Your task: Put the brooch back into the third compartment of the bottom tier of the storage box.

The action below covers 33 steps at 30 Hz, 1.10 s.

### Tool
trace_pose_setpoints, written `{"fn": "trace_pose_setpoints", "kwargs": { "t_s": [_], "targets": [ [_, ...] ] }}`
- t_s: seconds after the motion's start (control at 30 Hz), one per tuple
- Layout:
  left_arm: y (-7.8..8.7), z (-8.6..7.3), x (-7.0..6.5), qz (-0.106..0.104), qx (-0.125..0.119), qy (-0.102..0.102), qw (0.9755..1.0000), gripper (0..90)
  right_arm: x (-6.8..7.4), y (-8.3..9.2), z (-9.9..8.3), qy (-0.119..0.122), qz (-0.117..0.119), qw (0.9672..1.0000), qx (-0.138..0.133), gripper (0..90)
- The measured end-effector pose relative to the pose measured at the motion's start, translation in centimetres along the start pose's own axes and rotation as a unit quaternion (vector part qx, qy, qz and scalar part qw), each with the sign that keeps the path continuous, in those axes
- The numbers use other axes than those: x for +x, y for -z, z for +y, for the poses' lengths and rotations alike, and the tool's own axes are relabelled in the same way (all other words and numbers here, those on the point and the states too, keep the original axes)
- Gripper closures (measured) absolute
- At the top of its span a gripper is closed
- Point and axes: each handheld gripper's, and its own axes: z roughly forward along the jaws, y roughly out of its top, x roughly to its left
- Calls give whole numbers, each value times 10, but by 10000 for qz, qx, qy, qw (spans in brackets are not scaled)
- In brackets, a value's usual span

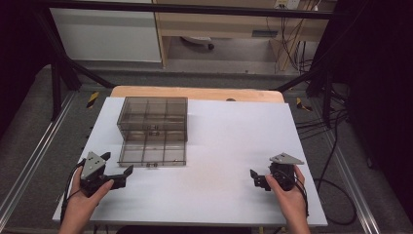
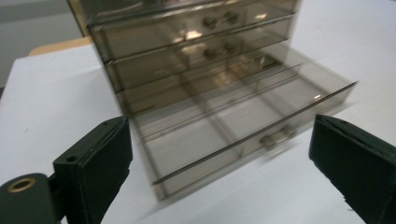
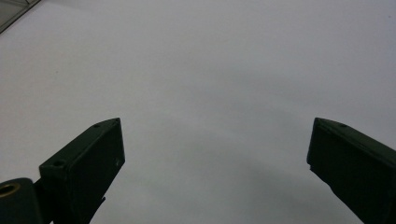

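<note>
High view: a white rectangular counter (image 1: 219, 146) fills the middle of the picture, with a strip of pale wood showing along its far edge. On the left half, toward the back, stands a smoky translucent plastic drawer cabinet (image 1: 153, 114). Its lowest drawer (image 1: 153, 153) is pulled out toward the person, and its front edge lies near the left gripper (image 1: 119, 168).

The left gripper is held in a hand at the near left corner, just in front of and slightly left of the open drawer, apart from it. Its jaws are spread wide and hold nothing. The right gripper (image 1: 258, 178) is held at the near right, well apart from the cabinet, with bare white counter all around it and a broad open stretch between the two grippers. Its jaws also stand wide open and empty.

Left gripper view: the drawer (image 2: 233, 126) sits between the two black jaws, farther off, with a small handle (image 2: 275, 136) at its front wall and inner dividers showing through the plastic. Two shut drawers with small knobs stack above it. The picture is a little blurred.

Right gripper view: plain white counter (image 3: 210, 84) lies beyond the parted jaws, and the counter's edge cuts across the upper left corner.
</note>
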Motion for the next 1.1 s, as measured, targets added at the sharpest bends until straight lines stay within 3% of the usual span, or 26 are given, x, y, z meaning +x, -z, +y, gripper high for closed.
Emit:
{"fn": "trace_pose_setpoints", "kwargs": {
  "t_s": [0.23, 0.47, 0.6, 0.83, 0.9, 1.1],
  "targets": [
    [-1, 5, -19, -16, 137, -167, 9998, 249, 12, -5, 3, 141, 137, 9998, 57, 45],
    [-7, 3, -25, -305, 398, -164, 9986, 573, 16, -9, 4, 245, 168, 9995, 95, 46],
    [-5, 2, -25, -442, 272, -151, 9985, 805, 17, -9, 5, 187, 230, 9996, 41, 45],
    [-8, -1, -23, -363, 462, -18, 9983, 896, 21, -12, 5, 234, 218, 9994, 104, 44],
    [-11, -3, -20, -361, 614, 129, 9974, 899, 22, -13, 5, 129, 337, 9993, 59, 44],
    [-19, -10, -16, -351, 960, 158, 9946, 900, 27, -14, 8, 264, 318, 9991, 61, 43]
  ]
}}
